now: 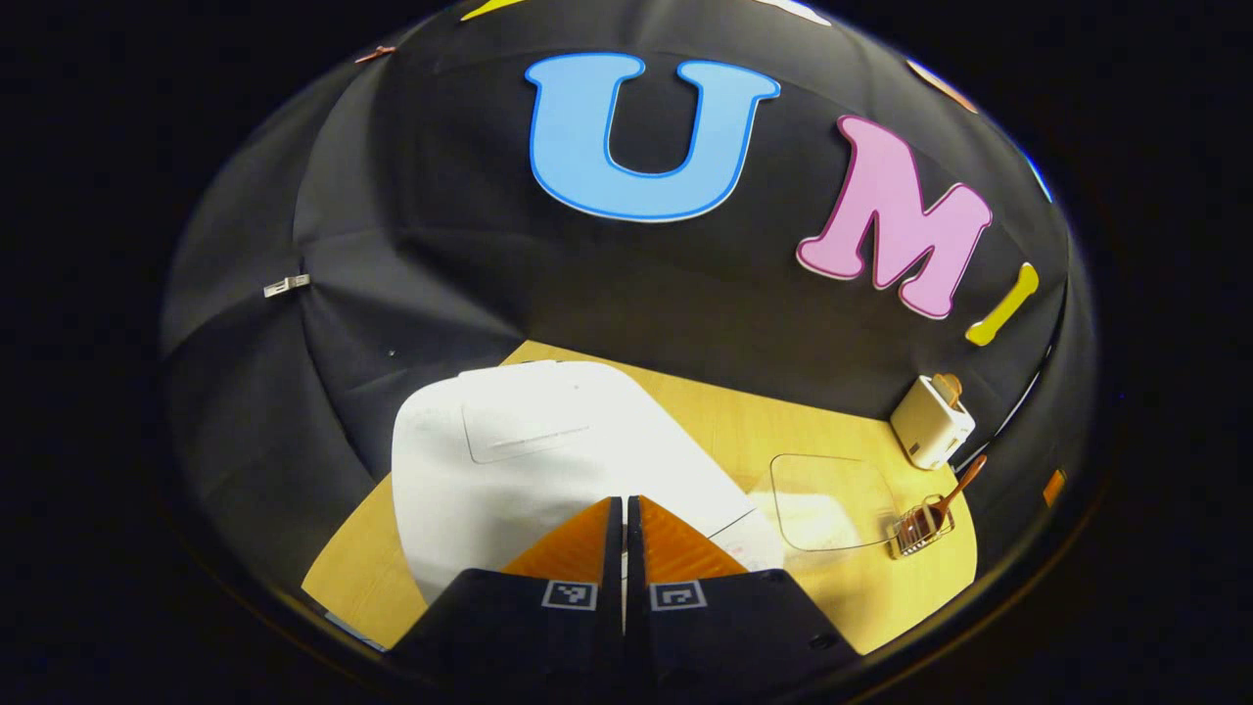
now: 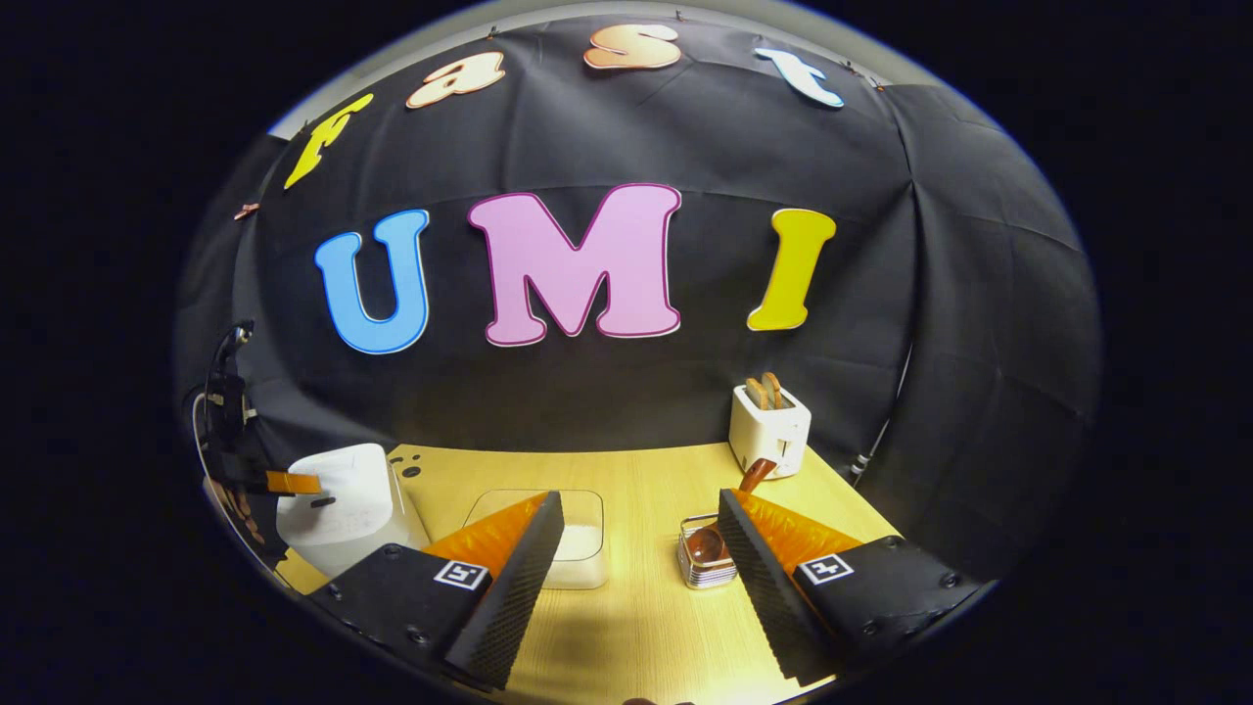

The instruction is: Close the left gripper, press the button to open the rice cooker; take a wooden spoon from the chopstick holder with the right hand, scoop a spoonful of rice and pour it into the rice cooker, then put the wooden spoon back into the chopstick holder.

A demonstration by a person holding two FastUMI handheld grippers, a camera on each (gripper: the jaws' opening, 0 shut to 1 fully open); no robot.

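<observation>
The white rice cooker point(image 1: 529, 460) sits with its lid down, right under my left gripper point(image 1: 624, 501), whose fingers are shut together with nothing between them. In the right gripper view that left gripper point(image 2: 292, 482) hangs at the top edge of the rice cooker point(image 2: 343, 504); I cannot tell whether it touches. My right gripper point(image 2: 641, 504) stands open above the table, empty. Between its fingers I see the clear box of rice point(image 2: 573, 539) and the wire chopstick holder point(image 2: 697, 568) with the wooden spoon point(image 2: 754, 476) leaning in it. The same holder point(image 1: 918, 529) and rice box point(image 1: 832, 499) lie right of the cooker.
A small white toaster point(image 2: 768, 426) with bread slices stands at the back right of the wooden table point(image 2: 636, 627), against the black cloth wall. A cable runs down the wall behind it. The toaster point(image 1: 930, 421) also appears far right in the left gripper view.
</observation>
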